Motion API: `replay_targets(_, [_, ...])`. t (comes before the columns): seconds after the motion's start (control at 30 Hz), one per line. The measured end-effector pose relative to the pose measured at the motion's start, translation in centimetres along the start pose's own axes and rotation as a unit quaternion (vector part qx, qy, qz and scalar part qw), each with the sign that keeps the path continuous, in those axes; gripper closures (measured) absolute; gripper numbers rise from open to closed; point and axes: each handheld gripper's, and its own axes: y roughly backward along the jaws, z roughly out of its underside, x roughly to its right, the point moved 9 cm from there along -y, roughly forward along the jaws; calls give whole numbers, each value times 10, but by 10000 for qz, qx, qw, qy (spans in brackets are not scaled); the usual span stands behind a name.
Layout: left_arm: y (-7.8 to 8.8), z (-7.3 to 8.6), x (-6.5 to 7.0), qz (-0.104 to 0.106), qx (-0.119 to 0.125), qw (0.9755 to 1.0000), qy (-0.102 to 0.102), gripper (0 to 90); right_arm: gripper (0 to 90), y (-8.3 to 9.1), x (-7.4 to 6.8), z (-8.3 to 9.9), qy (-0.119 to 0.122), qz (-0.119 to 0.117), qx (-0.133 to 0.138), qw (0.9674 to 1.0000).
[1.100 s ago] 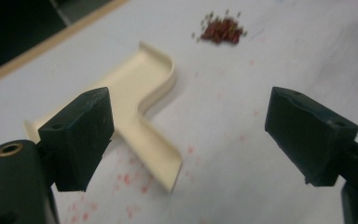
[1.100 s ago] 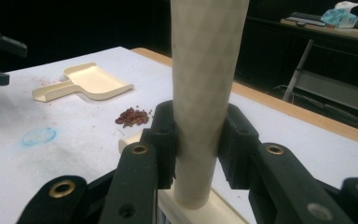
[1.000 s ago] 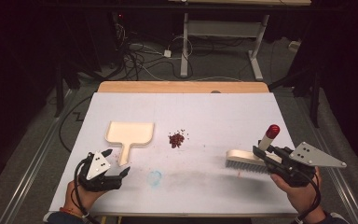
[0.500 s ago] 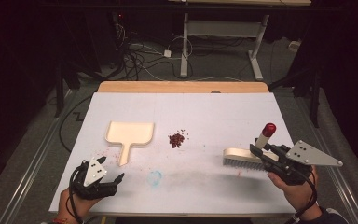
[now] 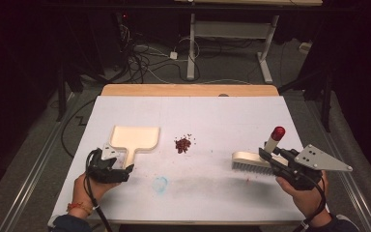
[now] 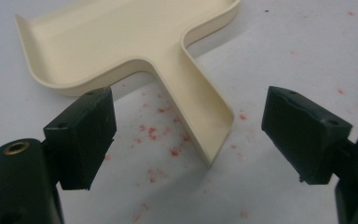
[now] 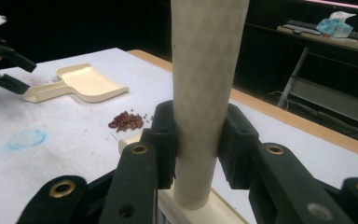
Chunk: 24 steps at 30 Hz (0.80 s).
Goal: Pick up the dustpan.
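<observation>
— So, what's different from a second ago?

— Nearest us, the left gripper (image 5: 121, 168). It has slid across the table toward the cream dustpan (image 5: 134, 138) and now sits right at the end of the handle. A second back it was further out to the left and nearer the table's edge. In the left gripper view the jaws stand wide apart with the handle's end (image 6: 213, 131) lying between them, and neither pad touches it (so nothing is held on that side yet).

— And the other hand?

— No change that I can see. The right gripper (image 5: 270, 158) is in the same place, jaws closed tight on the pale handle of the brush (image 5: 252, 162), the red-capped end sticking up and the bristles down on the white table (image 5: 232, 113).

— Where's the stuff to be swept?

— Further out, in the middle of the table: a small heap of dark red beans (image 5: 183, 144), just right of the dustpan's mouth and well apart from the brush. A blue smudge (image 5: 161, 184) lies nearer us.

— So what does the move mean?

— I'd say the left hand is lining up to take the pan. Once it grips, both tools are in hand and sweeping can start; no bean is in the pan.
</observation>
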Motion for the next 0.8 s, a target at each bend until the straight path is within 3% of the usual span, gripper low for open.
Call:
replay_targets(0.13, [-24,-4,-4,194,-321,9984,419,230,704,-1,-1,2,-11,6,-42,10000])
replay_targets(0.2, [-38,-4,-6,267,-493,9963,645,260,703,-2,0,2,-24,18,-34,10000])
replay_targets(0.23, [-40,-7,-7,256,-416,9963,710,285,703,-2,0,3,-40,60,-54,10000])
replay_targets(0.3, [-43,-11,-9,151,-390,9966,703,315,703,-2,1,3,-45,62,-54,10000])
replay_targets(0.33, [-45,-14,-10,58,-384,9964,759,387,704,-2,0,4,-54,40,-70,10000])
replay_targets(0.4, [-45,-15,-11,37,-369,9963,780,495,703,-3,0,5,-51,17,-93,9999])
replay_targets(0.43, [-46,-16,-12,14,-335,9965,770,495,703,-3,0,5,-51,17,-93,9999])
replay_targets(0.5, [-48,-18,-15,26,-268,9967,772,627,703,-4,-2,6,-27,-32,-110,9999])
replay_targets(0.8, [-47,-20,-17,82,-252,9982,535,637,704,-9,0,9,-96,-77,-174,9998])
